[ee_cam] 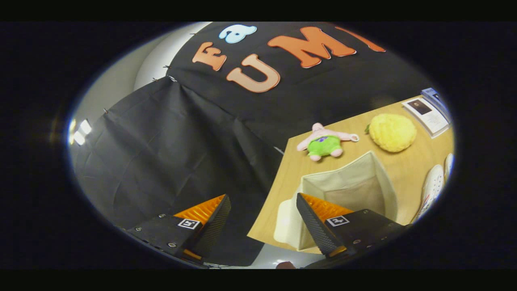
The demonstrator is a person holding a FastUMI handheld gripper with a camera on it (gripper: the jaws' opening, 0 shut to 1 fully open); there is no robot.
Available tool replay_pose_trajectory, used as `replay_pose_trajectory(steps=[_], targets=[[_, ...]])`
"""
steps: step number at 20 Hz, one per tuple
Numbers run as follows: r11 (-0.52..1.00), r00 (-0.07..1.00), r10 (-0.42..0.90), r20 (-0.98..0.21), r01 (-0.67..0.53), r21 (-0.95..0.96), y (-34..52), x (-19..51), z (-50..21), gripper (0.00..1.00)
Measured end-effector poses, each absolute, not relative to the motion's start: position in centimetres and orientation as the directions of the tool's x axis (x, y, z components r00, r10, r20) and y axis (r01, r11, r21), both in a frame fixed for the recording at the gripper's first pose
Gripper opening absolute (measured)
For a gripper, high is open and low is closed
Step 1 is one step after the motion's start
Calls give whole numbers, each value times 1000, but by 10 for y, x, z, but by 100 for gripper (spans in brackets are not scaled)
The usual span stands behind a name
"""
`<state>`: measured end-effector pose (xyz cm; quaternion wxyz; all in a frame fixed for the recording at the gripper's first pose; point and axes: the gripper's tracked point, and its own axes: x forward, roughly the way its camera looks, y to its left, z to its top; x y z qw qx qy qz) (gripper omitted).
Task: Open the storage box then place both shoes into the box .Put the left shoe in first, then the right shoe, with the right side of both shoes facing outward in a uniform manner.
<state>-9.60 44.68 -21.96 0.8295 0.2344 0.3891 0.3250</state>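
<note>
Gripper (258,220): fingers spread wide, nothing between them.
Storage box (347,186): beige fabric, open-topped, on the wooden table (404,165), just ahead of the right finger.
Shoes (434,186): white, beside the box.
Beyond box: pink-and-green plush (325,143), yellow plush (392,132).

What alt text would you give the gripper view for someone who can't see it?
Open gripper held above a table, one finger over an open fabric box. Beyond the box lie a pink plush and a yellow plush; white shoes sit beside it.
</note>
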Motion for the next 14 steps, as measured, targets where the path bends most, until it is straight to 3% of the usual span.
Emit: replay_pose_trajectory(steps=[14], targets=[[950,741,309,-596,-205,237,218,-45,-275,98]])
